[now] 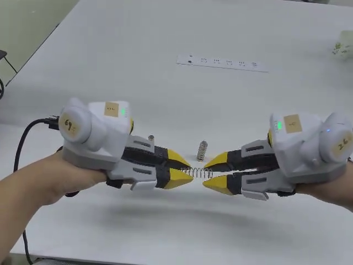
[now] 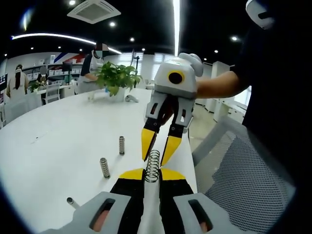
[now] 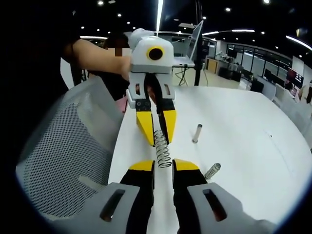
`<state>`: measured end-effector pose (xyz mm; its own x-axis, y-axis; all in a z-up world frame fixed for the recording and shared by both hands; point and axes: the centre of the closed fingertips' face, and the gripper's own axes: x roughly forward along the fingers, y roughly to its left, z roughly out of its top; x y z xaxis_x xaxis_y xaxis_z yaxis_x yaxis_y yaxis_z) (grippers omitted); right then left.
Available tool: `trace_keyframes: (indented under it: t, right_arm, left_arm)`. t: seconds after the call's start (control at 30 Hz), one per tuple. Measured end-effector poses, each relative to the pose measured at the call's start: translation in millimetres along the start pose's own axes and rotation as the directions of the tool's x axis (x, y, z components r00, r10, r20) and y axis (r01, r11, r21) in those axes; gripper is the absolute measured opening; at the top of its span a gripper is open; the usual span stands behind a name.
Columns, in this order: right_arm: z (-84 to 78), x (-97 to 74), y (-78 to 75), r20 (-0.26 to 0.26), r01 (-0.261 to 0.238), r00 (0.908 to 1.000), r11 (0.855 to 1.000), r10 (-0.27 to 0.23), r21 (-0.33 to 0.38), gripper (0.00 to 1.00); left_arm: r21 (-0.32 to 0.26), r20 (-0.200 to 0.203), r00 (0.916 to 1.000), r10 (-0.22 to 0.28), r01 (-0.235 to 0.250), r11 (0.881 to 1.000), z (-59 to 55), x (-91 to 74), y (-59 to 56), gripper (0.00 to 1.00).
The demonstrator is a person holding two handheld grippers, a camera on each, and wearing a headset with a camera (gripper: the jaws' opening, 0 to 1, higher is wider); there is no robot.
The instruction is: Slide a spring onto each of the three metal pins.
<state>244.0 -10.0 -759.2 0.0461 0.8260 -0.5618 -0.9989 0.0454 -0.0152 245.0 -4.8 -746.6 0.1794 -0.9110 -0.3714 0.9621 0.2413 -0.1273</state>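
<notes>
White table (image 1: 138, 44), one power strip (image 1: 222, 62), three metal pins (image 2: 104, 167): two sprung, one bare. One spring (image 1: 198, 173) clamped in left hand-held gripper (image 1: 188, 171); right hand-held gripper (image 1: 205, 174), slightly parted, straddles its far end.

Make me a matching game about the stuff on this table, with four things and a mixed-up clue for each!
Things:
1. loose spring
2. power strip
3. empty pin
4. plant

Clues:
a. thin and silvery, standing upright on the table
b. up in the air between the left gripper and the right gripper
c. white, lying flat far across the table
d. green and leafy

Pairs: 1-b, 2-c, 3-a, 4-d.
</notes>
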Motion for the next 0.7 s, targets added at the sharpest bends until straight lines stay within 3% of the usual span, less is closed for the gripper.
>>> trace_keyframes:
  t: [0.3,0.57,0.7]
  right_arm:
    - [5.0,-3.6,0.4,0.009,-0.005,0.9999,1.000,0.005,-0.003,0.08]
    - [23.3,-9.8,1.6,0.027,-0.014,0.9995,0.999,0.015,-0.036,0.08]
    - [40.8,-8.1,6.3,0.066,-0.028,0.9973,0.998,0.031,-0.048,0.08]
  left_arm:
    - [-0.001,0.002,1.0000,0.000,0.000,1.000,0.1,0.9,0.8,0.03]
    - [0.016,-0.003,1.0000,0.003,-0.003,1.000,-2.6,1.4,2.5,0.03]
    - [0.036,-0.010,0.9999,0.005,-0.005,0.999,-4.5,7.5,-0.2,0.02]
